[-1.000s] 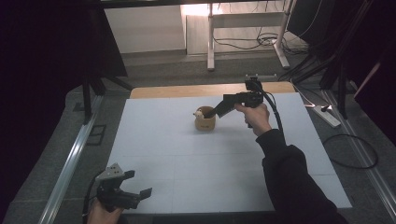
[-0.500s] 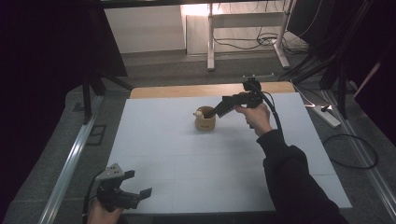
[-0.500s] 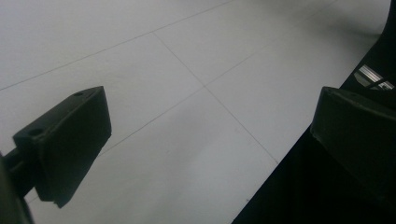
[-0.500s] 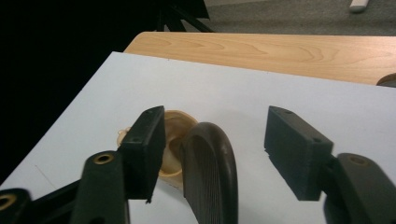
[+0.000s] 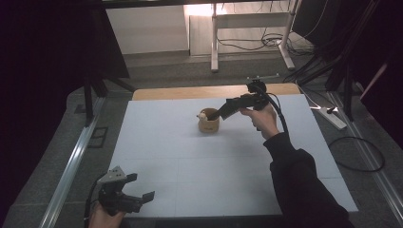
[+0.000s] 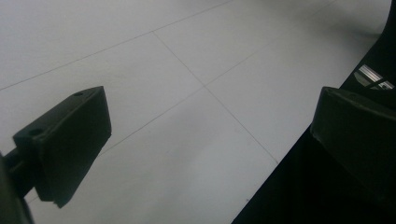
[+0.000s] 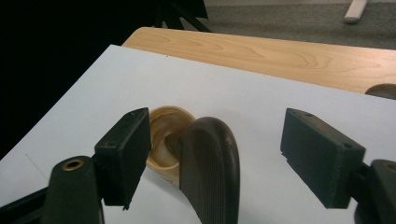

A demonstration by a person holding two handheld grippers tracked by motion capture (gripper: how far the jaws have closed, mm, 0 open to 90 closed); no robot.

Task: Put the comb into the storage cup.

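Right claw [image 7: 215,154] (open) over cup [image 7: 163,135]

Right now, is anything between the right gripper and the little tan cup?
Yes. A dark ribbed handle stands between the right gripper's fingers, which have just been opening, and hides part of the tan cup behind it. The handle seems to rest in the cup.

Three cameras: one fixed overhead, one riding each gripper.

High view looks forward and down over white table [image 5: 199,171]. Left gripper view close above near table corner, apparently angled low. Right gripper view close on tan cup [image 7: 164,135], facing far wooden edge [image 7: 280,53]; cup [image 5: 208,123] shared with high view.
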